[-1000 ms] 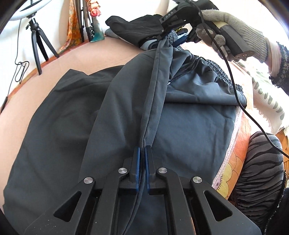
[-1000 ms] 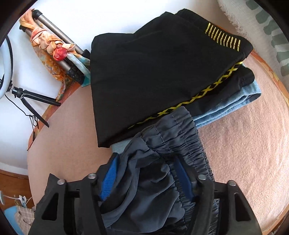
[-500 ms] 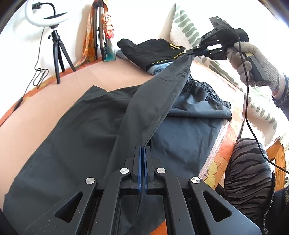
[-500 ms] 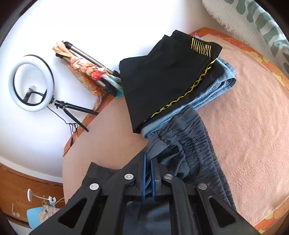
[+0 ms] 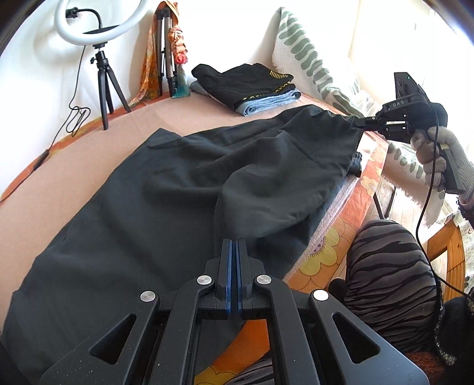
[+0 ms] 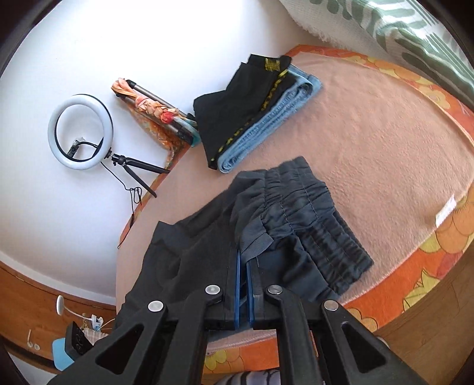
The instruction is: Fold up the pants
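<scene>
Far ahead of the hand-held gripper, a white ring light on a black tripod (image 5: 100, 44) stood left of a folded black-and-denim clothes stack (image 5: 251, 86) on the peach bedspread (image 6: 370, 142).

Bright daylight enters from the right — the white wall (image 5: 385, 35) blows out to glare. Fisheye bending and dark corners ring both views; soft shadows, sharp focus.

One pair of dark pants (image 5: 166, 189), two folded garments (image 5: 251, 86) (stacked), one ring light (image 5: 97, 26), two grippers (image 5: 232, 251).
</scene>
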